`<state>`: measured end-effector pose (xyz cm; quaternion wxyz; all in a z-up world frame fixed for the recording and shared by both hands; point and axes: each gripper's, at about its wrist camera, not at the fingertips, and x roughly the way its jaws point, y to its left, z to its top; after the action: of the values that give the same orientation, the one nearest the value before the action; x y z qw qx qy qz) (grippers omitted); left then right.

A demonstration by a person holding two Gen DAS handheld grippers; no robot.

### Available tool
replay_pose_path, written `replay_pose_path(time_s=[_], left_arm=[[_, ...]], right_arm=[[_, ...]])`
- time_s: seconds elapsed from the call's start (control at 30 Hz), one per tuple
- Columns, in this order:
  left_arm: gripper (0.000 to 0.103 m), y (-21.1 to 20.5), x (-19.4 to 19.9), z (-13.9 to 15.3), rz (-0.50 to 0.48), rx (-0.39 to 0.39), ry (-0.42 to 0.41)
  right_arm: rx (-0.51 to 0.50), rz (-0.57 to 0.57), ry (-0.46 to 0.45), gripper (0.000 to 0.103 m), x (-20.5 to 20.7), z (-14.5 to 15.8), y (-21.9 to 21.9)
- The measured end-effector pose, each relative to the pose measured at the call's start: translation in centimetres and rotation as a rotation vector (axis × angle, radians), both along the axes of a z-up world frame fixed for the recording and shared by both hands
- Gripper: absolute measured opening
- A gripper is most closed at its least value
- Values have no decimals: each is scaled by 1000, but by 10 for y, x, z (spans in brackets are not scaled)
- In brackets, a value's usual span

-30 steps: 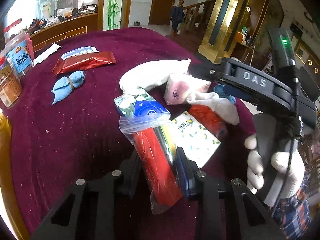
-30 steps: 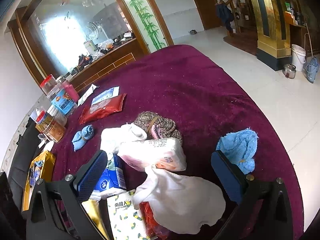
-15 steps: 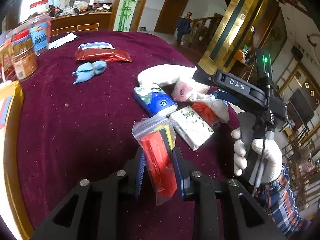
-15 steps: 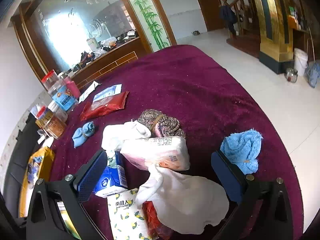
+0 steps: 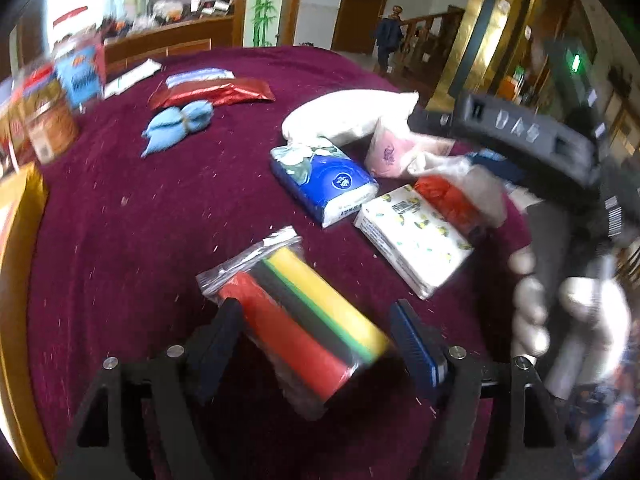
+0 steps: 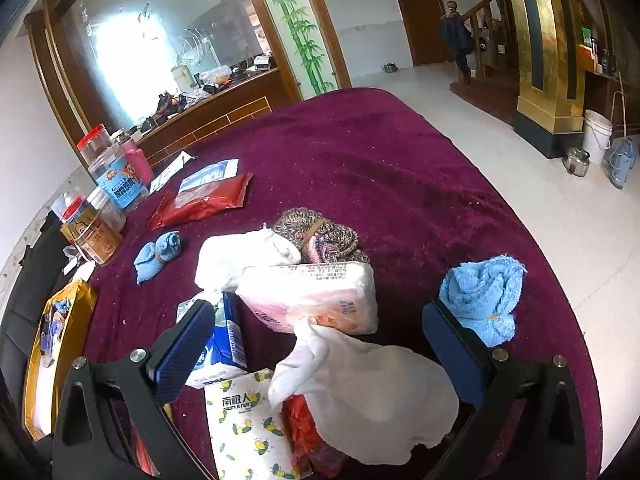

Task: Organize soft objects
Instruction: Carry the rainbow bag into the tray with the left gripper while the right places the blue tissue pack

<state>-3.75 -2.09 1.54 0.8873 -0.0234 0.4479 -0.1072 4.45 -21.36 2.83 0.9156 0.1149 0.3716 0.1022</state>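
Observation:
A clear bag of red, black, green and yellow rolls [image 5: 304, 320] lies on the maroon tablecloth [image 5: 120, 240] between the fingers of my left gripper [image 5: 316, 306]. Its jaws are opening and the right pad stands clear of the bag. My right gripper [image 6: 316, 316] hangs open over a pile: a white cloth [image 6: 372, 392], a pink tissue pack [image 6: 316, 292], a blue tissue pack [image 6: 224, 340] and a lemon-print pack [image 6: 244, 428]. In the left wrist view a gloved hand [image 5: 560, 312] holds that gripper at the right.
A blue towel [image 6: 484, 296] lies near the table's right edge. A knit bundle [image 6: 324, 236] and a white roll [image 6: 236, 256] sit behind the pile. Blue socks [image 6: 158, 254], a red packet [image 6: 204, 200], jars [image 6: 96, 232] and a yellow bag [image 6: 60, 340] fill the left side.
The left gripper has sunk to the table with the bag and its jaws have spread. The bag now lies flat instead of standing pinched. The right gripper has stayed still.

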Motion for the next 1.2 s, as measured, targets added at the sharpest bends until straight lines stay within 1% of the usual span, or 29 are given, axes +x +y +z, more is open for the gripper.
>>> replay_pose_path(time_s=[0.03, 0.07, 0.1, 0.17, 0.3, 0.33, 0.37, 0.4, 0.47, 0.53, 0.6, 0.63, 0.7, 0.77, 0.83, 0.87, 0.93, 0.97, 1.03, 1.1, 1.2], left_arm=[[78, -3, 4, -4, -4, 21, 2], [68, 0, 6, -6, -5, 3, 20], [47, 5, 5, -3, -1, -27, 7], [44, 20, 6, 1, -8, -111, 37], [43, 51, -10, 11, 24, -191, 30], [43, 61, -17, 14, 36, -221, 28], [43, 67, -22, 16, 42, -242, 28], [43, 79, -29, 20, 48, -285, 31], [43, 93, -42, 27, 59, -328, 24], [43, 111, -54, 37, 76, -348, 2], [43, 128, -62, 42, 91, -376, -11], [43, 136, -68, 44, 103, -385, -19], [43, 151, -78, 46, 130, -401, -38], [43, 168, -90, 48, 160, -414, -55], [43, 186, -98, 49, 191, -420, -67], [43, 195, -103, 49, 208, -422, -72], [43, 216, -112, 50, 251, -420, -83], [43, 227, -117, 51, 275, -414, -89], [43, 247, -125, 52, 319, -398, -99], [43, 269, -129, 51, 363, -381, -102], [43, 295, -127, 47, 414, -365, -90]], right_arm=[[0, 0, -3, 103, -1, 0, 0], [2, -1, -7, 103, -1, 0, -1], [5, 0, -10, 103, -2, 1, -2], [12, 2, -16, 103, -2, 2, -3], [25, 26, -26, 103, -3, 3, -1], [25, 36, -31, 103, -4, 4, 1], [22, 47, -38, 103, -5, 5, 4], [20, 54, -47, 103, -7, 7, 6], [27, 76, -79, 103, -15, 14, 12], [81, 146, -59, 103, -23, 21, 24], [85, 204, -35, 103, -28, 26, 41], [64, 233, -17, 103, -30, 27, 52], [-27, 277, 42, 103, -23, 23, 80], [-183, 273, 75, 103, -10, 13, 105], [-276, 274, 116, 102, 5, -1, 119], [-307, 273, 143, 99, 13, -9, 123], [-344, 264, 170, 74, 20, -21, 127], [-341, 273, 179, 53, 22, -24, 128], [-309, 281, 206, 52, 19, -28, 125], [-274, 278, 196, 52, 15, -25, 121], [-244, 279, 177, 52, 5, -13, 121]])
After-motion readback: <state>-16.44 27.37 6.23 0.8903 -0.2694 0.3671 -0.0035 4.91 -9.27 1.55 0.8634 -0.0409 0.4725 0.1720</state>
